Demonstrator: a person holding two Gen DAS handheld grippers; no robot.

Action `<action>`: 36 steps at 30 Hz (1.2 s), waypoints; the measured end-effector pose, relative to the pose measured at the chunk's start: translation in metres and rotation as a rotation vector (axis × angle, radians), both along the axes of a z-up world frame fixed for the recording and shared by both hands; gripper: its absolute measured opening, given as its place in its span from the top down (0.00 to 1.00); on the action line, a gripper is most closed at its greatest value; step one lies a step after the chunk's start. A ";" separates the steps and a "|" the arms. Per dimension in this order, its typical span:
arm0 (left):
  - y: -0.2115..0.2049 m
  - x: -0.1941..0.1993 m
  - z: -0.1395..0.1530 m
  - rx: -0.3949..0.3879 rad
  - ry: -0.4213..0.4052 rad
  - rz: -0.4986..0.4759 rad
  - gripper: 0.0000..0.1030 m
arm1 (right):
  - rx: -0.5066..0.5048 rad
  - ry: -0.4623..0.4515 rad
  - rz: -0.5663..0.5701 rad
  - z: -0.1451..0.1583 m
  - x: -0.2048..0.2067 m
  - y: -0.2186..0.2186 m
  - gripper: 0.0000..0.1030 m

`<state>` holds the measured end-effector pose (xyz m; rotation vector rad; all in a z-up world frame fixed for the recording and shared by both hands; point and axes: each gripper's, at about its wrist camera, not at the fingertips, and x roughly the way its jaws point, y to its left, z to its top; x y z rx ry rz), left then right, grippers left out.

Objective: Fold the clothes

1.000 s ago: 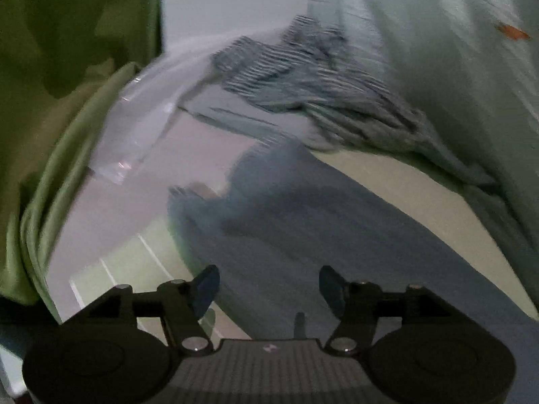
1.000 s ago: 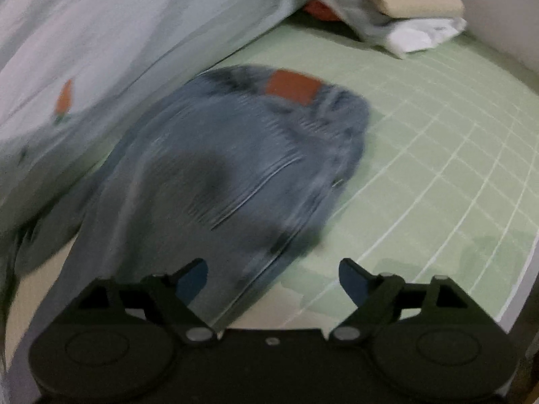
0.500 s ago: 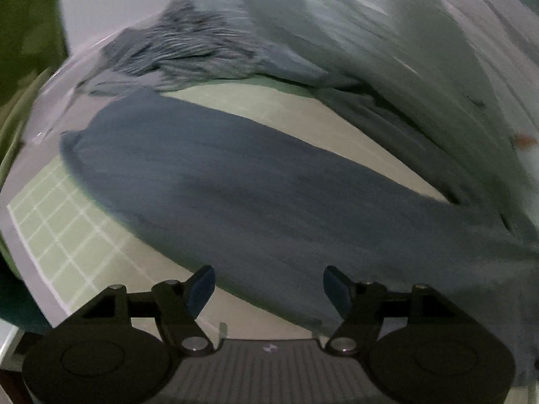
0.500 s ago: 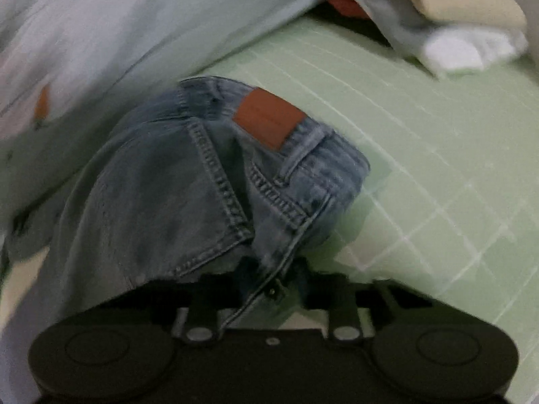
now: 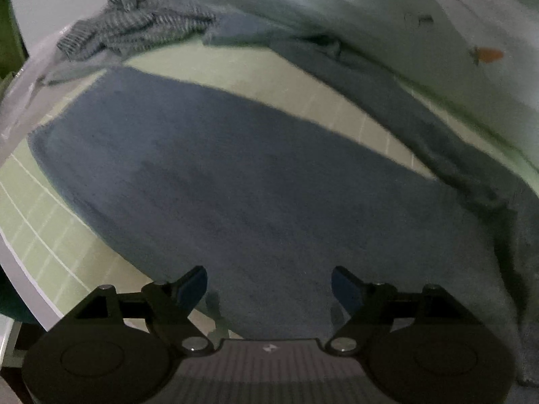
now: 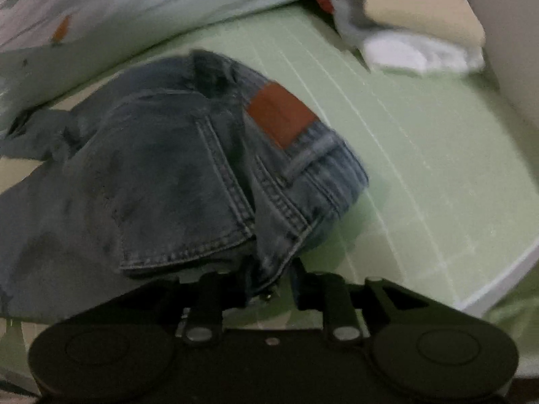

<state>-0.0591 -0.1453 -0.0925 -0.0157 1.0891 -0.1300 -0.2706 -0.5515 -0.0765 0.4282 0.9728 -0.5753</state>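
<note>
Since a second ago the right tool (image 6: 269, 281) has closed in and clenched the waistband edge of the jeans (image 6: 175, 181), while the left tool (image 5: 269, 284) has swung over the trouser leg.

From the left wrist, that tool is hovering released, fingers wide, above the jeans (image 5: 235, 181) lying flat across the green gridded mat (image 5: 40, 235). A striped garment (image 5: 134, 27) is sitting crumpled at the mat's far end, with pale bedding (image 5: 404, 33) bunching alongside.

From the right wrist, the brown leather patch (image 6: 281, 118) is facing up. Folded clothes (image 6: 421, 33) are resting stacked at the far corner of the mat (image 6: 438, 151).
</note>
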 end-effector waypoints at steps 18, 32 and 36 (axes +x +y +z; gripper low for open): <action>-0.045 0.070 -0.028 0.064 0.096 0.103 0.10 | -0.300 -0.136 0.126 0.054 0.155 -0.065 0.34; -0.063 0.090 -0.039 0.092 0.066 0.016 0.00 | 0.016 -0.067 0.345 -0.019 0.265 -0.098 0.51; -0.063 0.089 -0.039 0.091 0.052 0.011 0.00 | 0.032 -0.108 0.318 -0.014 0.257 -0.099 0.85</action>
